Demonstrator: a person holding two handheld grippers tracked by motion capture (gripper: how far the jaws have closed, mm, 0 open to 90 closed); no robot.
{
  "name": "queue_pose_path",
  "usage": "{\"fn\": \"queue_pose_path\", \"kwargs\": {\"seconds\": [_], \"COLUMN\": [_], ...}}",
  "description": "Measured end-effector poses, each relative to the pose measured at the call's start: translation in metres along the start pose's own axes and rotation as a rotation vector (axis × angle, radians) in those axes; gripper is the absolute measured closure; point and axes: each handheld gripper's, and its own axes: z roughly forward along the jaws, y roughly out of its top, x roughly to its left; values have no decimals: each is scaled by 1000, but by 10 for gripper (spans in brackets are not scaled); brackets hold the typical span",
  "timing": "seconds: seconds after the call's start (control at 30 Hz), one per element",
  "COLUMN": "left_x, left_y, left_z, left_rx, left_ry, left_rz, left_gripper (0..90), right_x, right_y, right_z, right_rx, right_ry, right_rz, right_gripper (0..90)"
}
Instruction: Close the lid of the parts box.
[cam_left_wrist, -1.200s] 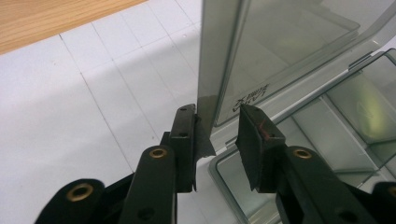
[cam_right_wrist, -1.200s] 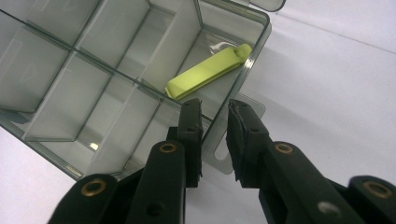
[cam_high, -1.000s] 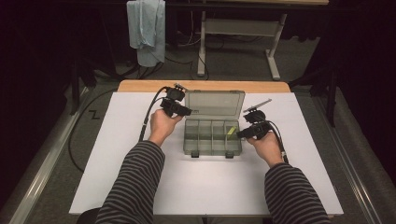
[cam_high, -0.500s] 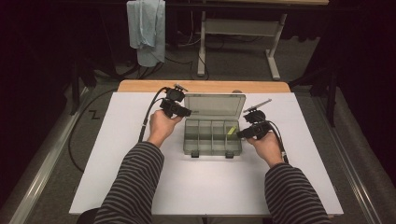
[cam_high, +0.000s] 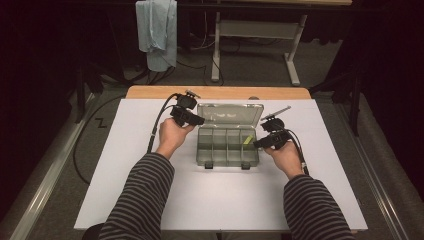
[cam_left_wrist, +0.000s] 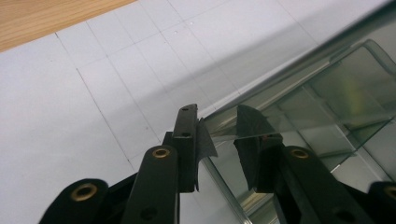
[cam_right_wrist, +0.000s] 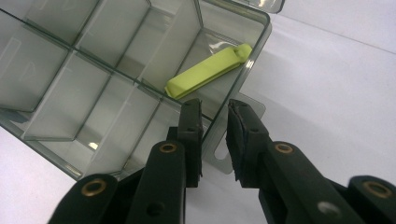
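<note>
A clear plastic compartment box (cam_high: 227, 150) lies open in the middle of the white table (cam_high: 225, 200), its lid (cam_high: 230, 114) raised at the far side. A yellow-green clip (cam_high: 248, 140) rests in the box's far right compartment. My left gripper (cam_high: 200, 120) is at the lid's left edge. In the left gripper view the jaws (cam_left_wrist: 219, 126) straddle the corner of the lid (cam_left_wrist: 327, 93) with a gap showing. My right gripper (cam_high: 257, 144) is at the box's right wall. Its jaws (cam_right_wrist: 215, 109) stand either side of that wall (cam_right_wrist: 261, 42), just short of the clip (cam_right_wrist: 208, 71), pads apart.
A wooden strip (cam_high: 215, 92) runs along the table's far edge. Beyond it a pale blue cloth (cam_high: 157, 30) hangs over a dark stand, and a white table frame (cam_high: 290, 60) stands on the floor. Cables trail from both grippers.
</note>
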Motion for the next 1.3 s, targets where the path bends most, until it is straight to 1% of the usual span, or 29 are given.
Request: {"fn": "queue_pose_path", "kwargs": {"seconds": [0.6,0.9,1.3], "left_x": [-2,-4,-5], "left_y": [-3,-4,-9], "left_z": [-9,-15,-15], "left_rx": [-15,-20,-27], "left_ry": [-13,-16,-14], "left_rz": [3,16,22], "left_gripper": [702,705,706], "right_x": [0,0,1], "right_y": [0,0,-2], "right_z": [0,0,0], "right_rx": [-2,-3,-8], "right_ry": [-2,-2,-9], "right_rz": [-7,-8,-17], "right_gripper": [778,778,777]}}
